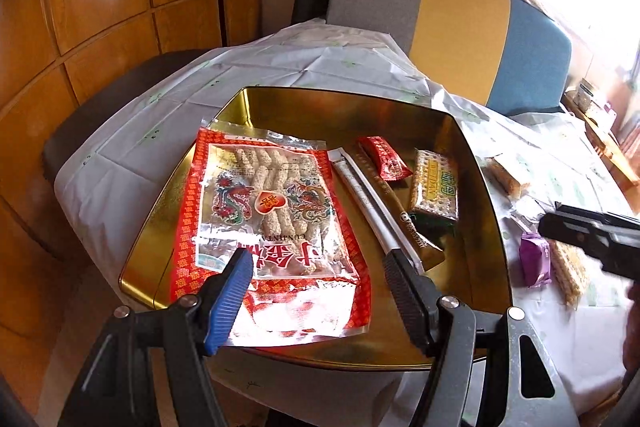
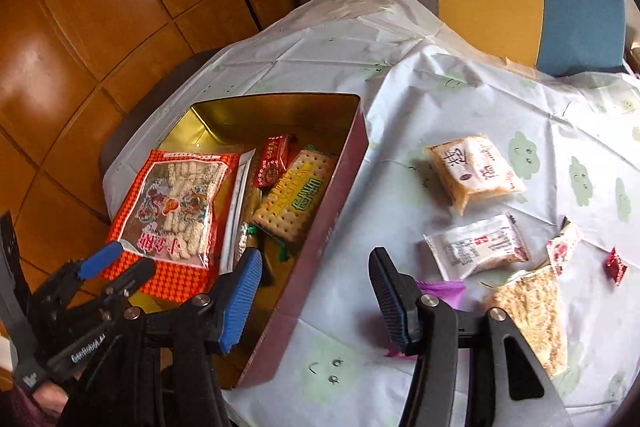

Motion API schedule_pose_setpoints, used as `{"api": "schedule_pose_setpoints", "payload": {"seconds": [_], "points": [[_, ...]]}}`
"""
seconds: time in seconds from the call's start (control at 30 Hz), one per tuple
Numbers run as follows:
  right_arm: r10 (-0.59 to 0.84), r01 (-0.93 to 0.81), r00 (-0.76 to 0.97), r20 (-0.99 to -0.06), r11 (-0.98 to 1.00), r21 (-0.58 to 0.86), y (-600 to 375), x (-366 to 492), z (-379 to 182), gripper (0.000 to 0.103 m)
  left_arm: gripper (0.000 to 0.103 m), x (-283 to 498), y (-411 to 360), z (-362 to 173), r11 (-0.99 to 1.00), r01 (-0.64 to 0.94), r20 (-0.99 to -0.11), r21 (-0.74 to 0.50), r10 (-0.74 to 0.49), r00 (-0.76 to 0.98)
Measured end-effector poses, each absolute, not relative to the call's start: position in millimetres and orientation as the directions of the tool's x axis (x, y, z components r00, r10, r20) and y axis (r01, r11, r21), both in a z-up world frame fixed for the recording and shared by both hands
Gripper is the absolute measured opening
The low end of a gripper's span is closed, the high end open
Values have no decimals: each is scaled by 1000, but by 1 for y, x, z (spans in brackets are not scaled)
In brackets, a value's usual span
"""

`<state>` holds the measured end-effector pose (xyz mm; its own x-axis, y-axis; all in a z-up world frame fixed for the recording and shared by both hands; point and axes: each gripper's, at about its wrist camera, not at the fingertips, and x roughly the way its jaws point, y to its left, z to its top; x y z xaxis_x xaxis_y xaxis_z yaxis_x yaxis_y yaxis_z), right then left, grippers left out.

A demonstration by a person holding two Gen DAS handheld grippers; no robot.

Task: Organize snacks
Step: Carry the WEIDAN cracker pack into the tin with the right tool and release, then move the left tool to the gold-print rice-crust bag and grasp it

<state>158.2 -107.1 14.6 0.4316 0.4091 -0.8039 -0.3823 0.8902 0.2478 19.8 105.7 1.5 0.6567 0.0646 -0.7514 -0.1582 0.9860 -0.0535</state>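
Observation:
An open gold tin (image 1: 280,99) holds a big red bag of sesame sticks (image 1: 264,203), two long stick sachets (image 1: 372,203), a small red packet (image 1: 386,157) and a cracker pack (image 1: 434,187). My left gripper (image 1: 318,263) hangs open over the near end of the red bag, with nothing pressed between its pads. My right gripper (image 2: 315,259) is open and empty above the tin's right wall (image 2: 344,195) and the tablecloth. A purple packet (image 2: 440,287) lies partly hidden behind its right finger. A beige pack (image 2: 474,171), a white pack (image 2: 476,245) and a crispy cracker pack (image 2: 536,311) lie loose on the table.
A small red candy (image 2: 616,267) and a red-and-white packet (image 2: 564,247) lie at the table's right. A chair with a grey, yellow and blue back (image 1: 460,31) stands behind the table. Wooden floor (image 1: 80,7) lies to the left of the pale tablecloth (image 2: 400,87).

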Motion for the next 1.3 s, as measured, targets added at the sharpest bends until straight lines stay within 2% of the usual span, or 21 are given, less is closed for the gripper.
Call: {"api": "schedule_pose_setpoints", "payload": {"seconds": [0.13,0.27,0.43,0.57,0.77,0.9,1.1,1.2,1.3], "points": [[352,-438,480,-804,890,128,-129,128,21,60,69,20,97,5,990,-134,-747,-39,60,662],[244,-397,508,-826,917,26,-169,113,18,60,69,19,82,11,995,-96,-740,-20,50,670],[104,-257,548,-830,965,-48,-236,108,20,60,69,20,60,17,999,-44,-734,4,33,678],[-61,-63,570,-819,991,-117,-290,114,19,60,69,22,40,23,1000,5,-730,22,13,683],[-128,158,574,-809,987,-44,-345,123,17,61,69,28,8,29,996,81,-735,45,-22,678],[-52,145,565,-823,989,38,-352,124,16,61,69,32,-12,28,991,127,-745,45,-51,665],[-104,182,504,-857,983,-12,-352,126,2,61,69,41,-37,25,983,178,-764,38,-86,639],[-99,214,498,-862,977,11,-359,125,1,61,68,47,-47,23,980,200,-781,11,-116,613],[-102,235,493,-864,972,20,-363,124,1,61,64,51,-59,21,973,232,-791,-6,-147,594]]}}
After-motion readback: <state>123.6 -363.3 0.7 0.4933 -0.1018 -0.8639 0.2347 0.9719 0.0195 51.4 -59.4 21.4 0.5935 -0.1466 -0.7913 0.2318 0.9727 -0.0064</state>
